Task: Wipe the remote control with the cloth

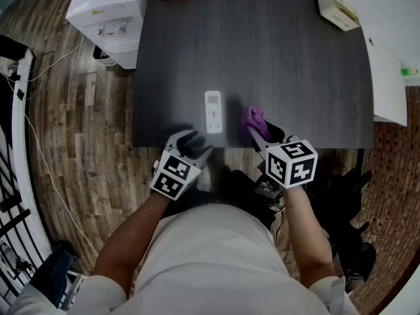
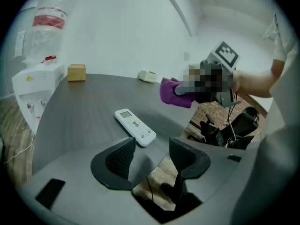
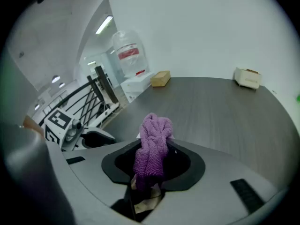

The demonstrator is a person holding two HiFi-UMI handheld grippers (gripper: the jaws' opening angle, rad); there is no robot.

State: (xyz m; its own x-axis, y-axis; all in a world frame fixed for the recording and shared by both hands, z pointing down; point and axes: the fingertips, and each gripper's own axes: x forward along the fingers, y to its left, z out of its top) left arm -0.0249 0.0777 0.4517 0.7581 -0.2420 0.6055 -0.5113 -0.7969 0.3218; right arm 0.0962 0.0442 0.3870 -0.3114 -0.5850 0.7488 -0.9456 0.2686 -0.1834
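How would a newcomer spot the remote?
Start at the dark wood-grain table. Near its front edge, in the middle, lies the remote control. It is slim, white and flat with a small screen, unlike the bunched purple cloth to its right.

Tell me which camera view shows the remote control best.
The left gripper view: the remote control lies close, screen and buttons visible, just beyond the open left gripper. The head view shows it small from above. In the right gripper view the held cloth hides it almost wholly.
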